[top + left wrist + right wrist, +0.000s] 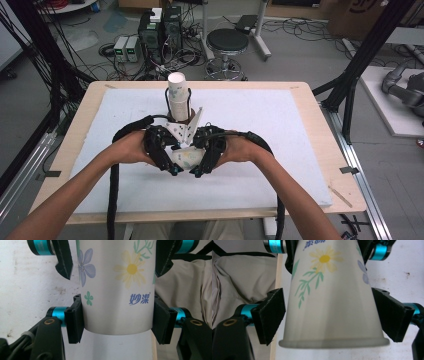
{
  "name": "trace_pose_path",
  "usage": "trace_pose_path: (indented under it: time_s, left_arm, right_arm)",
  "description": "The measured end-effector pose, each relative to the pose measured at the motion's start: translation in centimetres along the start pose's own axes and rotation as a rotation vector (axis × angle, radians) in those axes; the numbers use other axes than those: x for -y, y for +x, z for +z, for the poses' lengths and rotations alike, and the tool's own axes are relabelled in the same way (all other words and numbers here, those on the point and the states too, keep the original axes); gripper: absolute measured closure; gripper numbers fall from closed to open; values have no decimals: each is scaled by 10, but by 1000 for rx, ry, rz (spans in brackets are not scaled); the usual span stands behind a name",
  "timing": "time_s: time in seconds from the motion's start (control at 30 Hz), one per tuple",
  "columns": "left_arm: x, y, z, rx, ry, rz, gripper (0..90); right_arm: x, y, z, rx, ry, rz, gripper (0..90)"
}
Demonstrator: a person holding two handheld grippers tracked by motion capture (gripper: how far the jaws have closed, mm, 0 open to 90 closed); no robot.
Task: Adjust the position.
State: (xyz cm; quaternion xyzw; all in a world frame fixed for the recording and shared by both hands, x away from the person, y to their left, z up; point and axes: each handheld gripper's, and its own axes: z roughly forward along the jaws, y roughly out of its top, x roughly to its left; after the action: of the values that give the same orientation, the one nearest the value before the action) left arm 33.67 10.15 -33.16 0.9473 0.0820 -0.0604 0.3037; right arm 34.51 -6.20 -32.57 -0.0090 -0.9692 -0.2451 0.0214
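One legible marking found: blue Chinese characters "妙潔" printed on the white wall of the flowered paper cup (117, 290), seen in the left gripper view just above and between the pads of the left hand-held gripper (117, 322), below the yellow daisy print. No other text, numerals or signs can be read; marks on the equipment boxes beyond the bench are too small to read.

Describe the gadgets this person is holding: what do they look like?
Each hand holds a black gripper: left gripper, right gripper. Both have two flat black pads on shiny turquoise metal collars, with brass-coloured rivets. A thick black cable trails from each. The forearms are bare, without sleeves.
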Motion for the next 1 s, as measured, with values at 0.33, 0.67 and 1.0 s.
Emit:
trace_pose_path:
  time_s: [0.33,0.67,1.0]
  left_arm:
    - [3,8,-1,7,95,87,370]
    - [5,8,3,2,120,117,370]
    - [14,6,-4,-3,-8,69,371]
  right_arm:
    - [1,-3,-9,-21,-34,-62,153]
    - [4,-5,-23,-1,-123,-47,153]
    - [11,-5,-39,34,-192,-25,153]
